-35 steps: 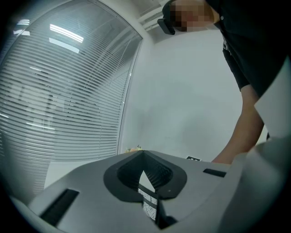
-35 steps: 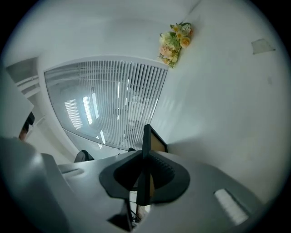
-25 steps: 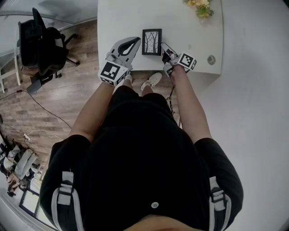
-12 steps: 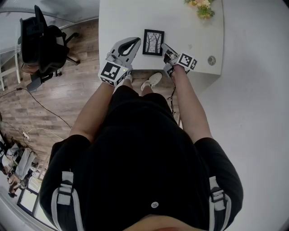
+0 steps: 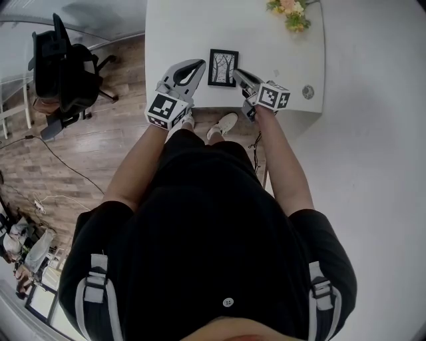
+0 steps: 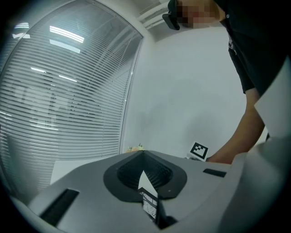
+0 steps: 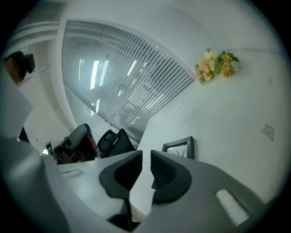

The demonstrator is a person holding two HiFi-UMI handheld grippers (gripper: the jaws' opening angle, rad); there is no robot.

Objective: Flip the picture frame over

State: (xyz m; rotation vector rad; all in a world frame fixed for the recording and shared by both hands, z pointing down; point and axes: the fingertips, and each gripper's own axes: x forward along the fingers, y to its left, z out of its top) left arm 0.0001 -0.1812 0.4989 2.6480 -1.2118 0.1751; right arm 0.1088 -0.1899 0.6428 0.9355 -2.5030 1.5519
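On the head view, the black rectangular picture frame (image 5: 223, 67) lies flat and face up in the upper middle, showing a print of bare trees. It sits near the front edge of the smooth white table (image 5: 279, 60). Your left gripper (image 5: 198, 64), grey matte plastic, sits just left of the picture frame. Your right gripper (image 5: 235, 72) has its tips at the lower right corner. Each gripper carries a marker cube (image 5: 273, 95) printed with black-and-white squares. A bunch of yellow and pink flowers (image 5: 289, 12) lies at the top edge, and a small round silver disc (image 5: 307, 92) is set in the table at right. A black office chair (image 5: 63, 63) stands at upper left on the wood-plank floor (image 5: 100, 146).

On the left gripper view, the ribbed black pads meet at their tips and clench nothing. A sliver of the picture frame (image 6: 148, 207) shows through the wedge-shaped gap below them. Slatted blinds (image 6: 68, 91) fill the left side.

On the right gripper view, the jaws stand a narrow slit apart and grasp nothing, with bare table showing between them. The picture frame (image 7: 179, 146) lies beyond the right jaw's tip, and the flowers (image 7: 217, 66) are at upper right.
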